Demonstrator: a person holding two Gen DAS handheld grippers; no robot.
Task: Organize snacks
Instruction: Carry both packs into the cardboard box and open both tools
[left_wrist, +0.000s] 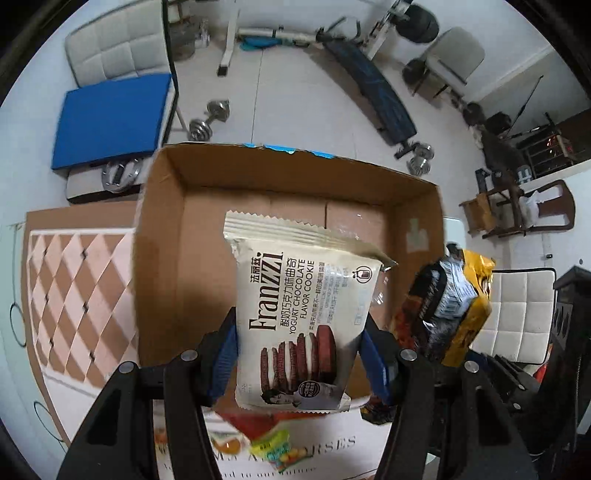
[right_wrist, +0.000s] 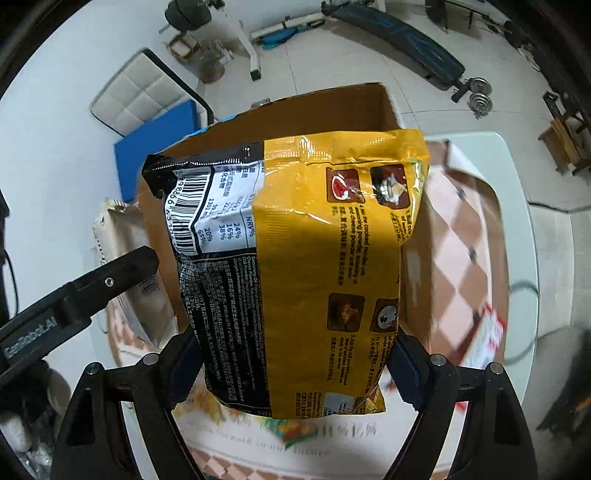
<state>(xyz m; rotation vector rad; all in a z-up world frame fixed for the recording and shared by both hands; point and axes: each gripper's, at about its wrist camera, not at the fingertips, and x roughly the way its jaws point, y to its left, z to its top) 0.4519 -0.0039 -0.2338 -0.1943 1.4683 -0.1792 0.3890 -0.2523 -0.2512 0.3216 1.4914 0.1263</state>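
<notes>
Left wrist view. Left claw (left_wrist: 299, 354): closed on a cream cookie packet (left_wrist: 303, 325), blue pads pressing its two side edges near the bottom seal. The packet hangs above the open cardboard box (left_wrist: 166, 236), whose floor looks bare. Right of it, a yellow and black noodle bag (left_wrist: 447, 314) held alongside. Near edge: a small green sweet packet (left_wrist: 275, 448), blurred, lying on printed paper on the counter (left_wrist: 14, 295). Left of the box: a checked mat (left_wrist: 74, 295). Far side: floor with dumbbells, a bench and chairs.

Right wrist view. Right claw (right_wrist: 295, 363): jaws wide, closed on the noodle bag (right_wrist: 295, 266) across its lower width, back panel and barcode facing the lens. The bag hides most of the box (right_wrist: 369, 107); only its far rim and a corner show. To the left, the other claw's black arm and the cookie packet (right_wrist: 122, 266), close beside the bag.

Step in hand, as I judge it: carrying both snacks over the box to set them inside. To do it well: keep the two packs from knocking together, clear the near rim, lower each toward its own side of the floor, lay it flat, then release. The noodle bag is broad and soft; squeeze no harder, lest the contents crack.
</notes>
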